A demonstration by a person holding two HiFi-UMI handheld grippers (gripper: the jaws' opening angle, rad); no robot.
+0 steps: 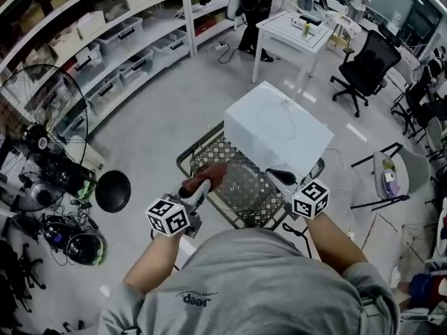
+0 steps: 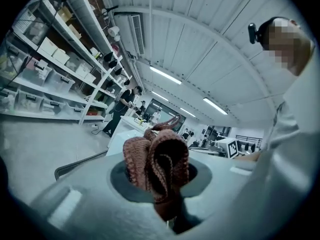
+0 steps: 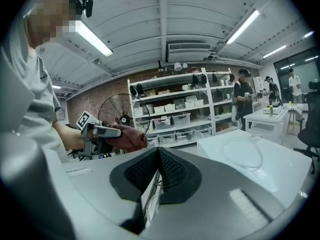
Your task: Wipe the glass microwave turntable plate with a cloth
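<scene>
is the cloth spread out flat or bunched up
Bunched up: the reddish-brown cloth stands in crumpled folds, clamped between the jaws of the left hand-held gripper, not spread flat.

Grey floor; white shelving of storage bins upper left, white table top centre, black office chair upper right, fan left.

Bright, even light falls from ceiling strip lamps; shadows on the floor are soft. Both gripper views bulge fisheye, corners black, near jaws blurred.
</scene>
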